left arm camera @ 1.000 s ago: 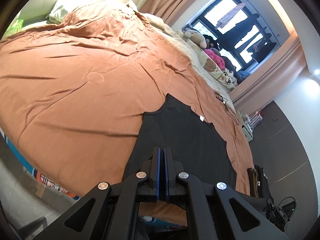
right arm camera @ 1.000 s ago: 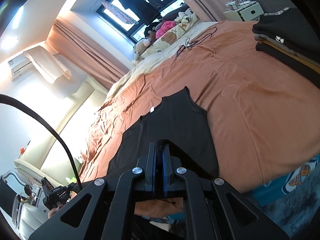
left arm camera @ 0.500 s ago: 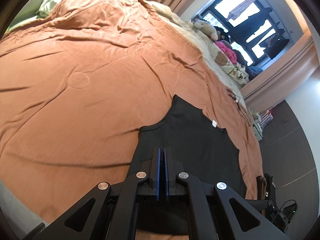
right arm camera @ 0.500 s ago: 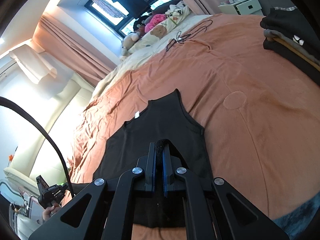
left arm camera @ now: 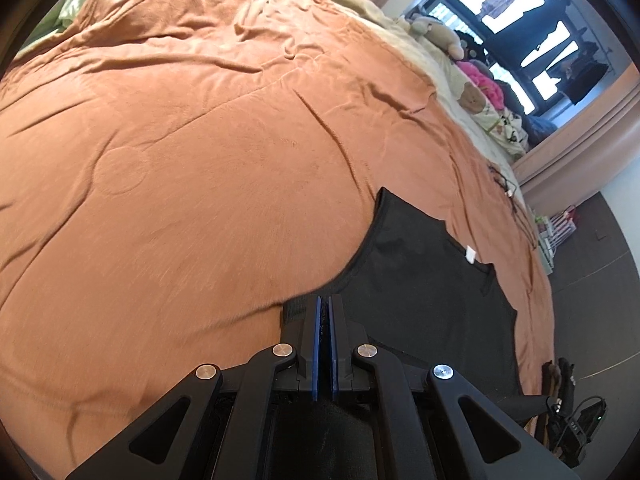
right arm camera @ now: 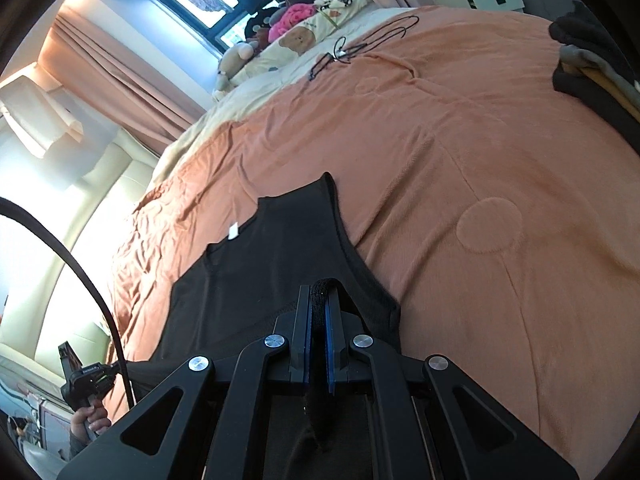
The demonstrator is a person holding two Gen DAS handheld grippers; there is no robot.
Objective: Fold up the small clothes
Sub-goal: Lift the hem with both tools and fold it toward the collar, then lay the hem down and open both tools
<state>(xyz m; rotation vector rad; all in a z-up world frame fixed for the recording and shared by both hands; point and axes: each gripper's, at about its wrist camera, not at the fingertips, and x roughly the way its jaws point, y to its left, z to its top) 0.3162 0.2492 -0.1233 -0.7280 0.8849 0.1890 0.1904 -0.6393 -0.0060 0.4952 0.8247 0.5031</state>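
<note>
Orange bedspread (left arm camera: 200,160) bears black tank top (left arm camera: 420,272), both tools clamping it.

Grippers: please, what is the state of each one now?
Left gripper: closed on the black top.
Right gripper: closed on the black top.

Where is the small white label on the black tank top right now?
The small white label sits at the neckline of the black sleeveless tank top, between its shoulder straps, on the orange bedspread; the right wrist view shows it upper left of the gripper.

Matt black knit vest (left arm camera: 424,280); soft brushed orange blanket (left arm camera: 200,160), creased; hand-held gripper (left arm camera: 324,304), matt black plastic
</note>
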